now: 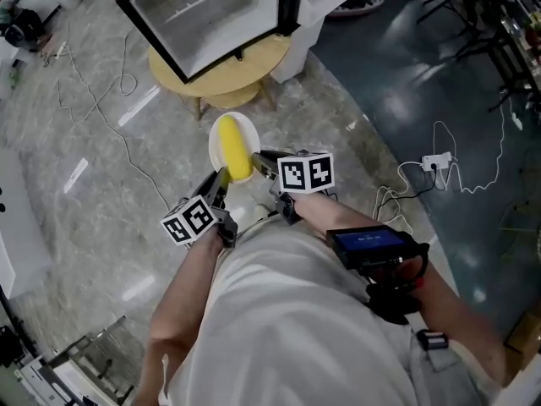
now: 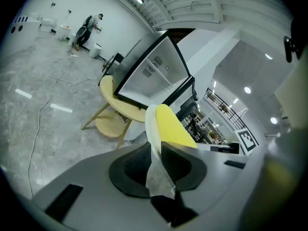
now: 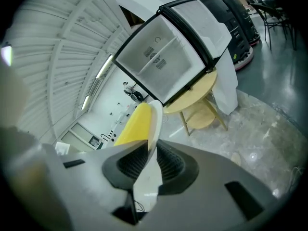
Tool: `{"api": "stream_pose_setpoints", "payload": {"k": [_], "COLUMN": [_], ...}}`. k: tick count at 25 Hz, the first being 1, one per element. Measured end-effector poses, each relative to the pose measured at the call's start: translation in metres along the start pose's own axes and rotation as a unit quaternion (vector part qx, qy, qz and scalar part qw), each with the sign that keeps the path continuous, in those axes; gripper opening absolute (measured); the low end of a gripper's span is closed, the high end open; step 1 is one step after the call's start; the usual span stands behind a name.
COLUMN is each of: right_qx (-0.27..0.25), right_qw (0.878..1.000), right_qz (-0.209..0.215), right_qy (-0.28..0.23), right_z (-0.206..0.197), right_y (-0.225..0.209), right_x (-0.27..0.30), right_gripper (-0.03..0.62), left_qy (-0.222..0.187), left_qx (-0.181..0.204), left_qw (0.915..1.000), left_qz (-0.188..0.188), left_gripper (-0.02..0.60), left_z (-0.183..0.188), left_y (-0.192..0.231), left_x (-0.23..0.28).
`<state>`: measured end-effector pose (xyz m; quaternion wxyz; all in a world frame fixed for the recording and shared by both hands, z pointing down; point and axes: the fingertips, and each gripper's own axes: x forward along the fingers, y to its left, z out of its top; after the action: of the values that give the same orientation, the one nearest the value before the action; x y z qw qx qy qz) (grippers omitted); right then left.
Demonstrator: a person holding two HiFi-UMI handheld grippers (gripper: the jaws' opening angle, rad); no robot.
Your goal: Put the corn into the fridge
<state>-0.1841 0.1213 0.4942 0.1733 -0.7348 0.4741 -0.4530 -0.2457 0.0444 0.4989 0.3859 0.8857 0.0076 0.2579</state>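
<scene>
The corn (image 1: 234, 148) lies on a white plate (image 1: 216, 139) held in the air above the floor, in front of the open fridge (image 1: 211, 15) that stands on a round wooden table (image 1: 247, 68). The left gripper (image 2: 155, 160) is clamped on the plate's rim on one side. The right gripper (image 3: 150, 160) is clamped on the rim on the other side.

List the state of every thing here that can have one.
fridge, open, inside showing.
corn, lying on the plate.
plate, held in the air, gripped at two spots on its rim.
left gripper, shut on the plate's rim.
right gripper, shut on the plate's rim.
</scene>
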Motion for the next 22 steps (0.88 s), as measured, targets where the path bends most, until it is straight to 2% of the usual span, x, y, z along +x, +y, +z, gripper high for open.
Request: {"api": "stream_pose_setpoints", "payload": {"k": [12, 22], "right_qx": [0.022, 0.044], "right_qw": [0.999, 0.998], "right_qz": [-0.015, -0.032], "right_qy": [-0.019, -0.026], "right_z": [0.000, -0.002], "right_y": [-0.005, -0.019], "right_x": [-0.007, -0.014], "right_gripper": [0.060, 0.060], "left_qy": [-0.002, 0.018], "left_qx": [0.014, 0.022], "left_qw": [0.9997, 0.9993], "left_qz": [-0.017, -0.023], "left_gripper": [0.064, 0.066], "left_z": [0.002, -0.004], "left_y": [-0.011, -0.014], "left_x": [0.005, 0.017]}}
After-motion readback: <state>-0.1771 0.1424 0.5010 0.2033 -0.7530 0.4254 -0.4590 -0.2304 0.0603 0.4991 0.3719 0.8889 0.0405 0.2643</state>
